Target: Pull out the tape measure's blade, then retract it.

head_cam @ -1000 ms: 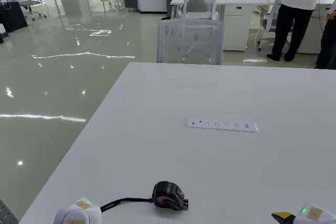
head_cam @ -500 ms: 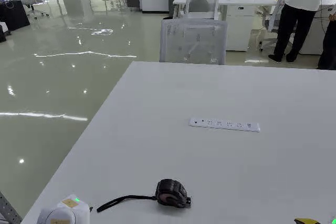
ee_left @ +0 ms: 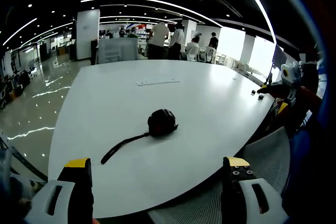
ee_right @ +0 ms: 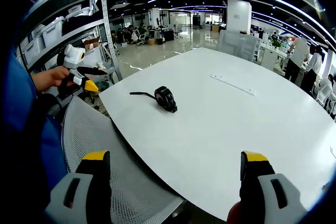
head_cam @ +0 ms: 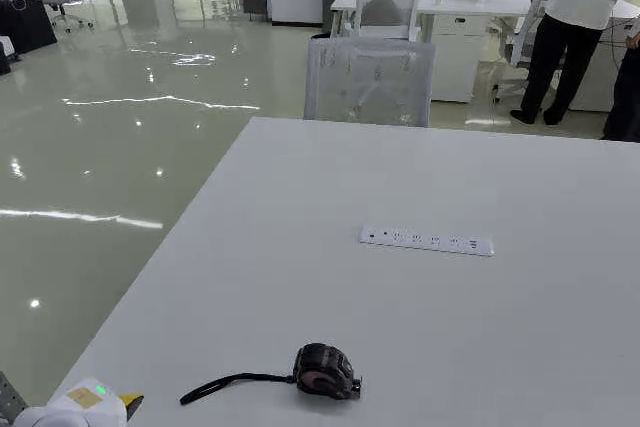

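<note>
A black tape measure [head_cam: 325, 371] lies near the front edge of the white table [head_cam: 420, 177], its blade in and its black wrist strap [head_cam: 218, 386] trailing to the left. My left gripper [head_cam: 120, 407] is at the bottom left corner, off the table's edge and apart from the tape. In the left gripper view the tape measure [ee_left: 161, 121] lies ahead of the left gripper [ee_left: 157, 163], whose jaws stand wide and hold nothing. In the right gripper view the right gripper [ee_right: 175, 157] is open too, held back from the table, with the tape measure [ee_right: 166, 98] well ahead.
A white power strip [head_cam: 427, 241] lies mid-table. A grey mesh chair [head_cam: 370, 80] stands at the far edge, with glossy floor to the left. People stand at desks at the back right [head_cam: 575, 32]. A mesh chair back [ee_right: 105, 166] is below the right gripper.
Both grippers have drawn back from the tape measure: the left one has slid to the bottom left corner and the right one has left the head view. The tape measure has not moved.
</note>
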Available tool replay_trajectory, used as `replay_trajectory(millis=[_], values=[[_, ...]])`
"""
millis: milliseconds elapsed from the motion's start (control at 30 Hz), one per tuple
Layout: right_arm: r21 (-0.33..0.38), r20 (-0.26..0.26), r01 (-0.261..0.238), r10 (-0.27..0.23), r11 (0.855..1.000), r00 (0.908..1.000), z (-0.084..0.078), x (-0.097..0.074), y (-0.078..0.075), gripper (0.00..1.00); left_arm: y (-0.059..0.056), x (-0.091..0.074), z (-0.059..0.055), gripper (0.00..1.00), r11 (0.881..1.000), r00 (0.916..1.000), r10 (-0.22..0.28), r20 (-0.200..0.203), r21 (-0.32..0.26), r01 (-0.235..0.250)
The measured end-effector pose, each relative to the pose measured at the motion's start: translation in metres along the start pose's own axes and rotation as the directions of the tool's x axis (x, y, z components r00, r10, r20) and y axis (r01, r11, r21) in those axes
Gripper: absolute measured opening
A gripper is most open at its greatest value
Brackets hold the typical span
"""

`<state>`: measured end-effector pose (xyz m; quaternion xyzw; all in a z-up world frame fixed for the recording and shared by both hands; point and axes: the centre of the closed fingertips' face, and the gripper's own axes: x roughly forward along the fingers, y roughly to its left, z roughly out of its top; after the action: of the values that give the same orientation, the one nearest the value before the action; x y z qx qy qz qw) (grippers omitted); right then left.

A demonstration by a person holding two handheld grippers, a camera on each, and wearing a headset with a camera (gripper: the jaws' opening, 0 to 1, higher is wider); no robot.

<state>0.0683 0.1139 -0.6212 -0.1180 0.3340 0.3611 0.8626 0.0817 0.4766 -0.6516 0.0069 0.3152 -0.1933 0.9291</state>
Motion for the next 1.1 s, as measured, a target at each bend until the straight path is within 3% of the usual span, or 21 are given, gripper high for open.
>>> replay_trajectory(millis=[567, 1100], values=[[0.001, -0.007, 0.053, -0.053, 0.999, 0.9986, -0.004, -0.033, -0.006, 1.00, 0.018, -0.025, 0.003, 1.00, 0.999, 0.9999, -0.009, 0.014, 0.046, 0.008], [0.015, -0.010, 0.067, -0.067, 0.998, 0.9977, -0.008, -0.040, -0.013, 1.00, 0.017, -0.027, 0.007, 1.00, 0.998, 0.9997, -0.017, 0.015, 0.063, 0.016]])
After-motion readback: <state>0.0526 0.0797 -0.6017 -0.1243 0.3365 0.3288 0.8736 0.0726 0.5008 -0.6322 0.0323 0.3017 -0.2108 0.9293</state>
